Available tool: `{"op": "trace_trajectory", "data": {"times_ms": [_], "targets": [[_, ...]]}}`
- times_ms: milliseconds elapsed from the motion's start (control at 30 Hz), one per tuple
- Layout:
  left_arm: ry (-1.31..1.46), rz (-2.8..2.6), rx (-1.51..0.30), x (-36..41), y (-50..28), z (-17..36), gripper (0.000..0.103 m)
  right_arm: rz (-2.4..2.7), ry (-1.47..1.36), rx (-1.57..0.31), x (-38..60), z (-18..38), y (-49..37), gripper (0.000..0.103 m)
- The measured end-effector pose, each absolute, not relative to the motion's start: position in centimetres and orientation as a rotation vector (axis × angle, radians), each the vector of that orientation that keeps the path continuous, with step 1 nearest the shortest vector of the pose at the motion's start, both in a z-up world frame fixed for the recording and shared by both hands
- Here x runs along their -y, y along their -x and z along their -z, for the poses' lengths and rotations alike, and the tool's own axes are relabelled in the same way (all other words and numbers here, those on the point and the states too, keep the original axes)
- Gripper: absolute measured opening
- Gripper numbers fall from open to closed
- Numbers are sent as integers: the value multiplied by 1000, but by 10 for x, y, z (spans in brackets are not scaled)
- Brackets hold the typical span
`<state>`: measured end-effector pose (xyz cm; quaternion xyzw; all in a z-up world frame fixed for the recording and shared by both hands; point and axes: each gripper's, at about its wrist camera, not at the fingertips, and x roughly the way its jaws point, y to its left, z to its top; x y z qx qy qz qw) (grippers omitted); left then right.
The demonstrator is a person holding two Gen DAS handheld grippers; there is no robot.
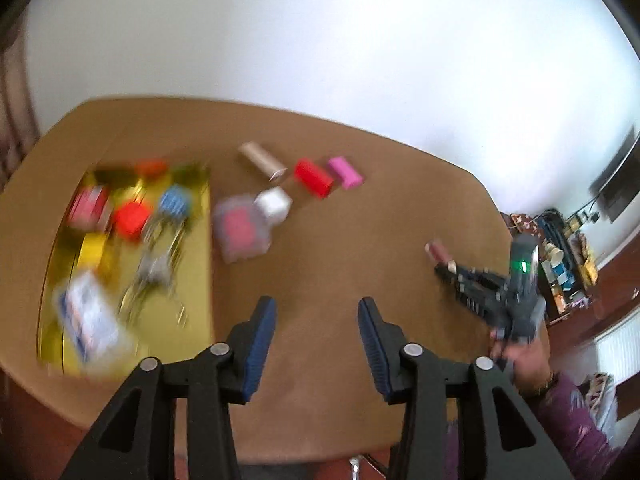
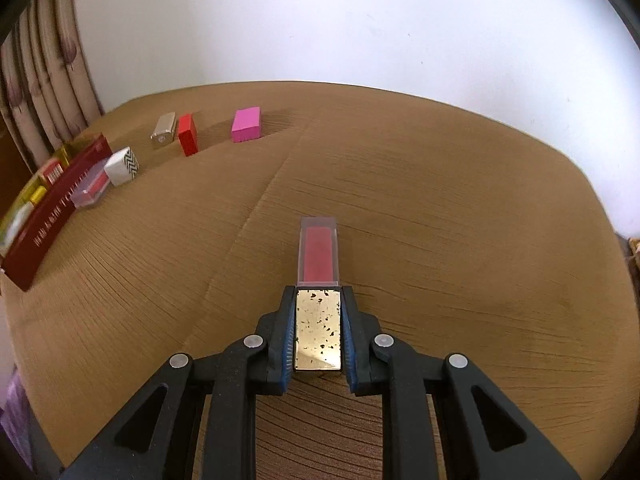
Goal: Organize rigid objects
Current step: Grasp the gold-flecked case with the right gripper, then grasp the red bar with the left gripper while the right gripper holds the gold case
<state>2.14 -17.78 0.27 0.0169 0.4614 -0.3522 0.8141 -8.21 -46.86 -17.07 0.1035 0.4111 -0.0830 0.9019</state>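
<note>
In the right wrist view the right gripper (image 2: pixel 319 330) is clenched on a lip gloss tube (image 2: pixel 319 280); its blue pads (image 2: pixel 289 340) press both sides of the tube's square gold cap, whose mirror finish is flecked with dark chips. Ahead of the fingers the clear, square-sided body juts out, filled with deep pink-red colour, its far end low over the brown table (image 2: pixel 440 208). The left wrist view shows the same tube from the side, small and blurred, at the tip of that gripper near the table's right edge, with a hand (image 1: pixel 524 364) and a purple sleeve behind it.

The left gripper (image 1: pixel 317 320) stands released over bare table, nothing between its blue pads.

Farther off to the left lies a dark red tray (image 2: pixel 56 208) with white lettering on its wall and a gold lining, holding blurred small boxes in red, blue, yellow and white. Just beside its wall sits a clear box with a pink insert (image 2: pixel 90 192), touching or nearly touching a white box with a black zigzag end (image 2: pixel 122 166). Beyond these, in a loose row near the far edge, are a champagne-coloured case (image 2: pixel 164 130), a red block (image 2: pixel 187 135) close beside it, and a pink block (image 2: pixel 246 124) set apart to the right
</note>
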Motion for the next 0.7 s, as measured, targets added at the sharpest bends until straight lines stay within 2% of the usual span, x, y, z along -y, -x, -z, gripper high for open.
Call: {"op": "trace_trajectory", "data": {"times_ms": [67,333,700], "targets": [[-49,747,-999,213,-43,-11,55,164,-231,-845,468,172,83,18],[52,687,-1215,305,-130,10,55,126,-308,-826,480,172,90,18],[10,541,-1331,352,-188,56,55,82,-388,-806,489,174,94,18]]}}
